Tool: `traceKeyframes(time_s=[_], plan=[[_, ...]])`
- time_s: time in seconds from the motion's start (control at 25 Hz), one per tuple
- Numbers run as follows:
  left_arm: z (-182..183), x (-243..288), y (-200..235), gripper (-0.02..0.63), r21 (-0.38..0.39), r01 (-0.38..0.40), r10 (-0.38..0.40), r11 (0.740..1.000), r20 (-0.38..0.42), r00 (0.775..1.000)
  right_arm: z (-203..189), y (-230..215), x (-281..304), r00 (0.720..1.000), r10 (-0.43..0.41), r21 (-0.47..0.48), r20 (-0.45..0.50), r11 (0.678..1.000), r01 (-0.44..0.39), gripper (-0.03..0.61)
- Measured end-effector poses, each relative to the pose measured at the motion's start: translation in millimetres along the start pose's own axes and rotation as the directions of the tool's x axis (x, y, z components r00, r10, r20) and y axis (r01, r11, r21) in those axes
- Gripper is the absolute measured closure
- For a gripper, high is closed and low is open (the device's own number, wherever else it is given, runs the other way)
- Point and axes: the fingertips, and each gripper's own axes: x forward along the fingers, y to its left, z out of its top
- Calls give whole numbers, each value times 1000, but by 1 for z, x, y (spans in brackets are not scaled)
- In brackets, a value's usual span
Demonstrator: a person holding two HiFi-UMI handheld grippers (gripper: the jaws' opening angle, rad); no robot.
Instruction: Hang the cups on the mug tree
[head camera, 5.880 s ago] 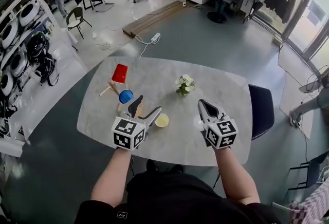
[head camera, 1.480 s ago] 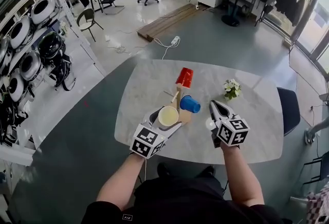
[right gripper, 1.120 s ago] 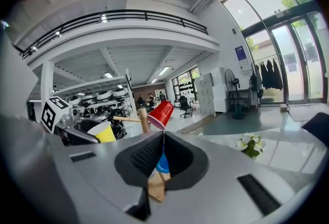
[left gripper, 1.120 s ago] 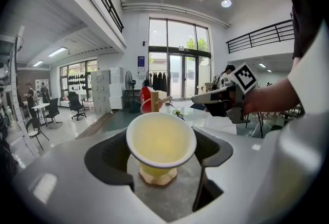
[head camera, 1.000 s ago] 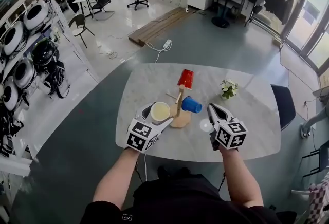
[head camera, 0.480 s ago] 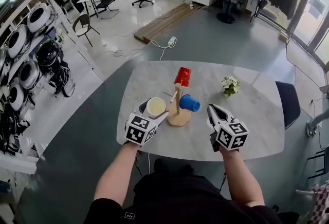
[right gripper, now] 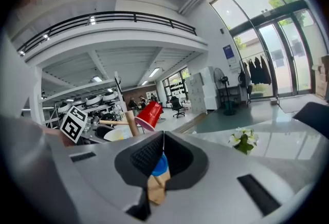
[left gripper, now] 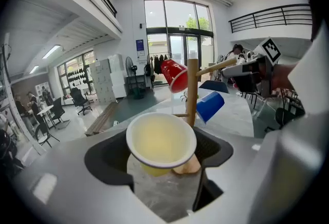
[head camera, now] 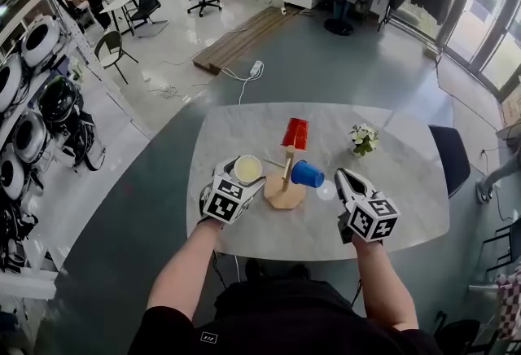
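Observation:
A wooden mug tree (head camera: 286, 179) stands mid-table. A red cup (head camera: 295, 133) hangs on its top peg and a blue cup (head camera: 307, 174) on a right-hand peg. My left gripper (head camera: 241, 181) is shut on a pale yellow cup (head camera: 247, 168), held mouth-up just left of the tree. In the left gripper view the yellow cup (left gripper: 161, 141) sits between the jaws, with the tree post (left gripper: 192, 89) right behind it. My right gripper (head camera: 343, 177) is shut and holds nothing, hovering right of the blue cup. Its closed fingertips (right gripper: 163, 138) meet in front of the blue cup (right gripper: 160, 165).
A small pot of white flowers (head camera: 362, 138) stands at the back right of the marble table (head camera: 399, 190). A dark chair (head camera: 452, 151) is at the table's right end. The tree's base (head camera: 285, 197) lies between my two grippers.
The left gripper has taken the yellow cup off the table and lifted it to the left side of the mug tree. The right gripper has stayed shut beside the tree.

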Motion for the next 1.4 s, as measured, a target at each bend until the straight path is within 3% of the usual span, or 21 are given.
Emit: traceKeyframes(time_s=[0.48,0.76,0.96,1.4], plan=[[-15,34,8,244,168,90,-63,982,-156,986,1,-15,1,996,-93,33,16,995,92,565],[-2,39,-3,244,190,122,-93,974,-153,984,4,-23,-8,994,-109,42,23,993,108,565],[4,40,-12,244,248,124,-85,961,-163,983,4,-27,-11,995,-103,49,20,994,102,565],[17,51,-36,255,395,157,-84,905,-196,977,-2,-33,-16,996,-87,69,13,994,86,565]])
